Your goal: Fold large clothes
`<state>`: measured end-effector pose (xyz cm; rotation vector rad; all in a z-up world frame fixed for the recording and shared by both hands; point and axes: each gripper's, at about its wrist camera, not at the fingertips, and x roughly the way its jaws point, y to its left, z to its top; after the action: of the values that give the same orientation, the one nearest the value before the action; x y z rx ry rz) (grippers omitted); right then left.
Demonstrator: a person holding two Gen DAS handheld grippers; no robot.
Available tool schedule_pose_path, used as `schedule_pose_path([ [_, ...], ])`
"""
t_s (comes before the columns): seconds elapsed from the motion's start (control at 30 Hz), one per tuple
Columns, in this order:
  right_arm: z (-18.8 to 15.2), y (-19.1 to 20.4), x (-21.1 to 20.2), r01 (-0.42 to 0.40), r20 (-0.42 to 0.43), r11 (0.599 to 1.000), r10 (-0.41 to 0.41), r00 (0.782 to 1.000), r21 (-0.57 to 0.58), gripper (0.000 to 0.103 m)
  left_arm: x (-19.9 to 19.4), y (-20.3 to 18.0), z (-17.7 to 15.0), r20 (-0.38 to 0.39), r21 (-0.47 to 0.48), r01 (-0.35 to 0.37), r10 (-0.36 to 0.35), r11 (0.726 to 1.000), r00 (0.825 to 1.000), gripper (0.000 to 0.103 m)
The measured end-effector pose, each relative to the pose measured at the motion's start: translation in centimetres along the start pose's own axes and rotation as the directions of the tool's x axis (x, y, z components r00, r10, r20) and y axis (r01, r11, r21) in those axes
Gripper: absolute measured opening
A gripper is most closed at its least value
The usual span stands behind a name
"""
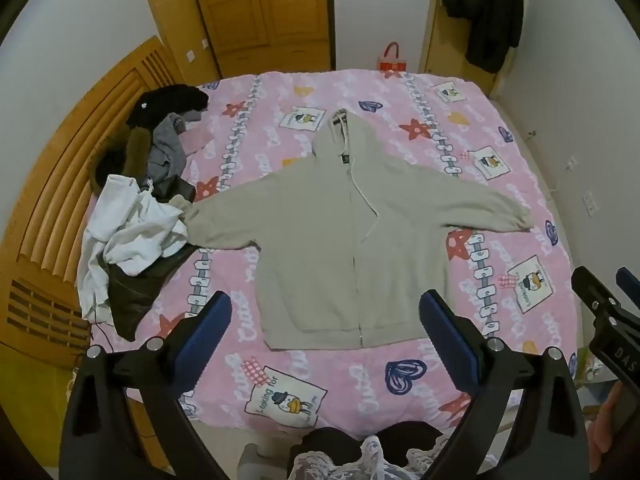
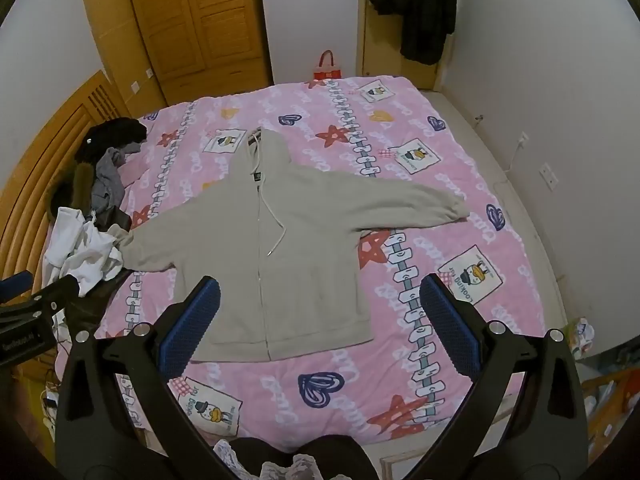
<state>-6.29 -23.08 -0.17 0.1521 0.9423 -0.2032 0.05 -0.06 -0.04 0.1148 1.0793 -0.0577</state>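
Both grippers are hanging above the near edge of the bed, and neither is touching cloth: the left gripper (image 1: pixel 326 322) is spread wide with nothing between its blue pads, and the right gripper (image 2: pixel 318 306) is gaping just as wide, equally empty.

The beige zip hoodie (image 1: pixel 344 236) is lying flat, front up and zipped, in the middle of the pink quilt (image 1: pixel 500 152). Its hood is pointing toward the far wall, its hem is facing the person, and both sleeves are stretching straight out to the sides. The right sleeve cuff (image 2: pixel 452 208) is resting alone on open quilt. The left sleeve cuff (image 1: pixel 196 216) is running right up against the heap of unfolded clothes (image 1: pixel 136 220) by the wooden headboard (image 1: pixel 52 208), and its tip looks partly tucked under the white garment there.

By the look of it, folding proper is not yet begun; the garment is laid out and the grippers are lining up for the first fold. The next move is likely calling for each gripper to drop to a sleeve, pinch it near the cuff and carry it across the chest. The left one is going to need care, since that cuff has to be picked clean of the pile without dragging the white garment along.
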Motion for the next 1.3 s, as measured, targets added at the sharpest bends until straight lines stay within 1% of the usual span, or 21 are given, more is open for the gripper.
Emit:
schedule_pose_path([
  [0.03,0.0,0.0,0.0,0.003,0.002,1.0,-0.003,1.0,0.001,0.097,-0.1,0.0,0.0,0.008,-0.004,0.007,-0.007,1.0,1.0,0.092],
  [0.2,0.1,-0.3,0.0,0.002,-0.003,1.0,-0.002,1.0,0.006,0.097,-0.2,-0.1,0.0,0.011,-0.004,-0.002,0.002,1.0,1.0,0.092],
  [0.27,0.1,-0.4,0.0,0.003,0.004,1.0,-0.003,1.0,0.006,0.097,-0.1,-0.2,-0.3,0.005,-0.003,0.004,-0.004,1.0,1.0,0.092],
  [0.37,0.0,-0.7,-0.4,-0.002,0.01,1.0,0.002,1.0,0.01,0.097,-0.1,-0.4,-0.5,0.002,-0.001,-0.007,0.007,1.0,1.0,0.092],
  [0.47,-0.2,-0.7,-0.1,-0.005,0.001,1.0,0.005,1.0,0.01,0.097,-0.4,-1.1,-1.8,-0.003,-0.015,-0.012,0.012,1.0,1.0,0.092],
  [0.57,-0.3,-0.9,-0.3,-0.01,-0.003,1.0,0.01,1.0,0.015,0.097,0.0,-0.5,-1.4,-0.016,-0.028,-0.005,0.005,1.0,1.0,0.092],
  [0.77,-0.2,-2.2,-0.8,-0.007,-0.007,1.0,0.008,1.0,0.015,0.097,-0.8,-0.4,-1.1,-0.003,-0.025,-0.003,0.003,1.0,1.0,0.092],
  [0.93,-0.4,-2.2,-1.2,-0.006,-0.013,1.0,0.006,1.0,0.007,0.097,-1.2,0.2,-1.1,-0.004,-0.032,-0.007,0.006,0.999,1.0,0.092],
  [1.3,-0.8,-1.4,-0.3,-0.005,-0.027,1.0,0.005,1.0,-0.011,0.097,-1.3,0.2,-1.6,-0.021,-0.035,-0.034,0.033,0.999,0.999,0.092],
])
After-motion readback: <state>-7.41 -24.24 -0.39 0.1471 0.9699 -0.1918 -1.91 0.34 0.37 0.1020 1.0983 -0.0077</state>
